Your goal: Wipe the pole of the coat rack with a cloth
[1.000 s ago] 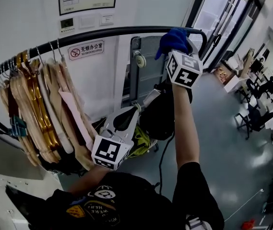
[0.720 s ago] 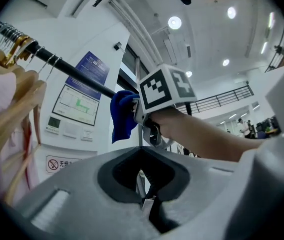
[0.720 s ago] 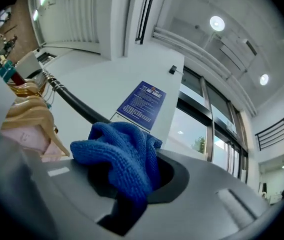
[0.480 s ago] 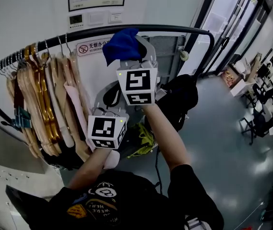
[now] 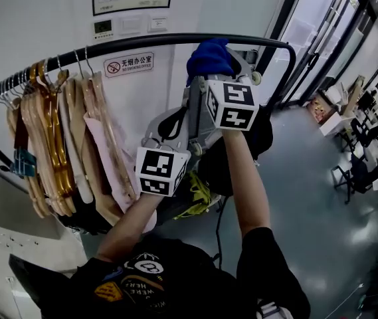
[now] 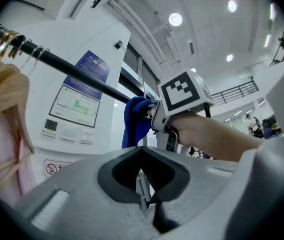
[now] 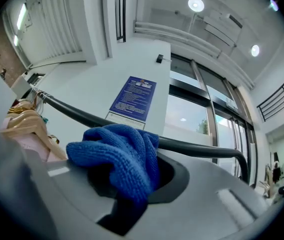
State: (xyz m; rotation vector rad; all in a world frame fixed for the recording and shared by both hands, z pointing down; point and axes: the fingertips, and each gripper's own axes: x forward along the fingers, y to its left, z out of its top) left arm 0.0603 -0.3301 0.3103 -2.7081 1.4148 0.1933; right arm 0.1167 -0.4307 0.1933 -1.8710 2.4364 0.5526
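The coat rack's black pole arcs across the top of the head view and bends down at the right. Raised to it, my right gripper is shut on a blue cloth that lies against the pole near its middle. In the right gripper view the blue cloth bulges from the jaws just under the pole. My left gripper hangs lower, below the pole. In its own view my left gripper is shut with nothing in it; the cloth and pole show above.
Several wooden hangers with pale garments crowd the pole's left part. A no-smoking sign is on the white wall behind. A black bag hangs under the rack. Glass doors and office desks lie to the right.
The right gripper with the cloth slid left along the pole from near the right bend, then back right to the middle. The left gripper stayed low and shut.
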